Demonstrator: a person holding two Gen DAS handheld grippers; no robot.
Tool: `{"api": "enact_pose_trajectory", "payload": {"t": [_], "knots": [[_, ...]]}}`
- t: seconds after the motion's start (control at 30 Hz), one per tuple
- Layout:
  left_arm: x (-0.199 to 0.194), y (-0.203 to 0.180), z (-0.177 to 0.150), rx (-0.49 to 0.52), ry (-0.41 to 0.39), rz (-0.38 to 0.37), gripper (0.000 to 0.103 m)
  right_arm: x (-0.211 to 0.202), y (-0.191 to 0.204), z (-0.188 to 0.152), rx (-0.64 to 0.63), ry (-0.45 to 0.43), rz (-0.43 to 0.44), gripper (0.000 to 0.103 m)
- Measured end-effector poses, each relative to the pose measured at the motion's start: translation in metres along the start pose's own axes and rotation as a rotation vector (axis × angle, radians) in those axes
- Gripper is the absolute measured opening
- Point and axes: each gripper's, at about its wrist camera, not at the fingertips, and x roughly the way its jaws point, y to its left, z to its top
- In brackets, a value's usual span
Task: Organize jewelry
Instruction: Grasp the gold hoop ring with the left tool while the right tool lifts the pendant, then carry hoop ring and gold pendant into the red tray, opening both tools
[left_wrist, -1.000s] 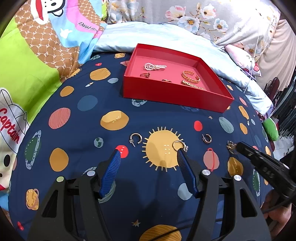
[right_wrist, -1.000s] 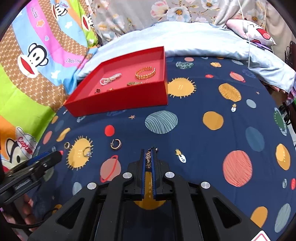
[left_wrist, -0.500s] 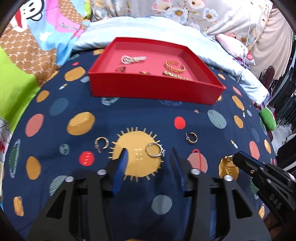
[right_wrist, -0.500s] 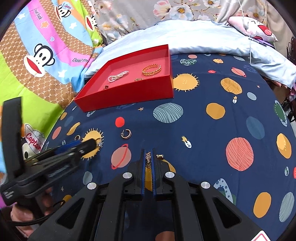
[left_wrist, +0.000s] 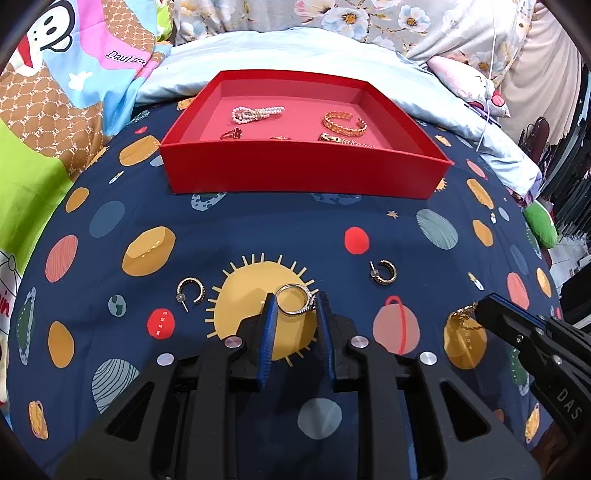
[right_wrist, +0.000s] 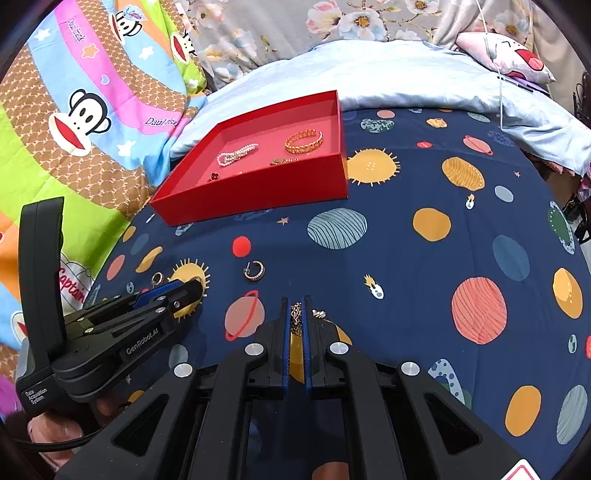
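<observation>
My left gripper (left_wrist: 295, 301) has its blue fingertips closed against both sides of a silver ring (left_wrist: 294, 299) on the yellow sun print. My right gripper (right_wrist: 294, 303) is shut on a gold chain (right_wrist: 295, 318), also seen at the right of the left wrist view (left_wrist: 466, 314). A red tray (left_wrist: 306, 173) at the back holds a pearl bracelet (left_wrist: 256, 113), a gold cuff bracelet (left_wrist: 344, 122), a flower ring (left_wrist: 232, 134) and small gold pieces. One hoop earring (left_wrist: 192, 293) lies left of the ring, another (left_wrist: 384, 272) to its right.
The navy planet-print bedspread (right_wrist: 424, 258) covers the bed. A pale blue quilt (right_wrist: 424, 77) and floral pillows lie behind the tray. A monkey-print blanket (right_wrist: 74, 122) is bunched at the left. The bed edge drops off at the right.
My left gripper has moved forward to the silver ring and its fingers have narrowed onto it. My right gripper still holds the gold chain and has shifted slightly.
</observation>
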Motion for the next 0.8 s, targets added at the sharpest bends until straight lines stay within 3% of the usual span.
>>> {"api": "enact_pose_trajectory", "payload": {"t": [0.4,0.8], "knots": [[-0.052,0.009,0.028,-0.019,-0.066,-0.047,0.021,-0.038,0.013,0.041,-0.023,-0.102,0.023,0.004],[-0.089,0.016,0.116,0.004,-0.195,-0.070,0.021,-0.053,0.034,0.132,-0.087,-0.232,0.066,0.004]]}}
